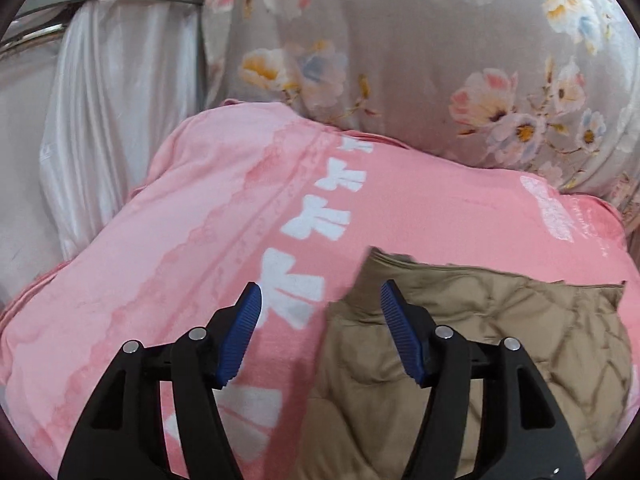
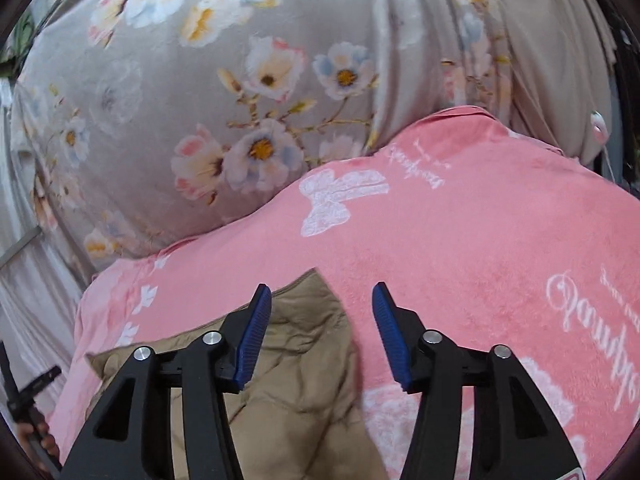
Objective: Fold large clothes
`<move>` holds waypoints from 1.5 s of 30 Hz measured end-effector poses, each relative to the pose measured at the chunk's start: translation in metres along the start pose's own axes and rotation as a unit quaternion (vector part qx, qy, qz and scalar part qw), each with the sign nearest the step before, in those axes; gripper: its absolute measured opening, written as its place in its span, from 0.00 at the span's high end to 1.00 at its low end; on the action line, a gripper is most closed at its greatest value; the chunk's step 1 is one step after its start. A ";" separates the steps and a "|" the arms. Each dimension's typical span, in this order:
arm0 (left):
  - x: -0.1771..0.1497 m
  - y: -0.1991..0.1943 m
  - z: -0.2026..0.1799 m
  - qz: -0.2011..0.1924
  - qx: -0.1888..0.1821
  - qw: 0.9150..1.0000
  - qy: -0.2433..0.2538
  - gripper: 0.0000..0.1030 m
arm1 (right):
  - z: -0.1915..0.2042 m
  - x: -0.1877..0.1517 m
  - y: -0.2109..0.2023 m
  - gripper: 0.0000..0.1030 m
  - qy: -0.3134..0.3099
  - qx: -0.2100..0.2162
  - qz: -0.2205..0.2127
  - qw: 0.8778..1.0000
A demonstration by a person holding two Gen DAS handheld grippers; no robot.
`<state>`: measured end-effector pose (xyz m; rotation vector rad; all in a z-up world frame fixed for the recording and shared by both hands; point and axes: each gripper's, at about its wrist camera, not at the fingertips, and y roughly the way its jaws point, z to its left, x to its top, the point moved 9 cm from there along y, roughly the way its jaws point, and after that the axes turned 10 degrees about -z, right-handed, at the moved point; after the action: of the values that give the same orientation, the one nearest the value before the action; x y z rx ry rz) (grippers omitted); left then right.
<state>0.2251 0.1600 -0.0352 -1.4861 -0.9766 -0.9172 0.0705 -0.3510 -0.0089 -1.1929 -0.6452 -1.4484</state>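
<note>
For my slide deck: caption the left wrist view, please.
Open left gripper hovers over a tan quilted jacket lying on a pink blanket.

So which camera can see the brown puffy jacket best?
The left wrist view: the brown quilted jacket spreads wide there, top edge and stitching visible. The right wrist view shows only one corner, partly behind the gripper.

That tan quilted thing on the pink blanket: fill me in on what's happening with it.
A person holds a gripper in each hand over a tan quilted garment lying on a pink blanket, with a floral quilt behind. The left gripper and the right gripper both have their jaws open and hold nothing. Each hovers near an upper corner of the garment, so no fold is being made at this moment.
</note>
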 end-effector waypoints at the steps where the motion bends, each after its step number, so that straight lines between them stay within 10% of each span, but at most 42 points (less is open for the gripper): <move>1: 0.003 0.000 -0.010 0.006 -0.014 1.000 -0.002 0.42 | 0.014 -0.004 0.007 0.66 -0.010 0.008 0.015 1.000; 12: -0.018 0.088 -0.123 0.078 -0.061 0.995 0.027 0.43 | 0.085 -0.052 0.133 0.93 -0.124 -0.022 0.123 0.984; 21: -0.065 0.133 -0.106 0.116 -0.056 0.992 -0.018 0.42 | 0.043 -0.100 0.165 0.99 -0.083 -0.032 0.183 0.979; 45: -0.079 0.143 -0.110 0.112 -0.043 0.993 -0.006 0.41 | 0.043 -0.118 0.175 1.00 -0.122 -0.046 0.173 0.976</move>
<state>0.3252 0.0324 -0.1464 -1.6392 -0.7682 -0.7971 0.2366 -0.3107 -0.1394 -1.4888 -0.5068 -1.0581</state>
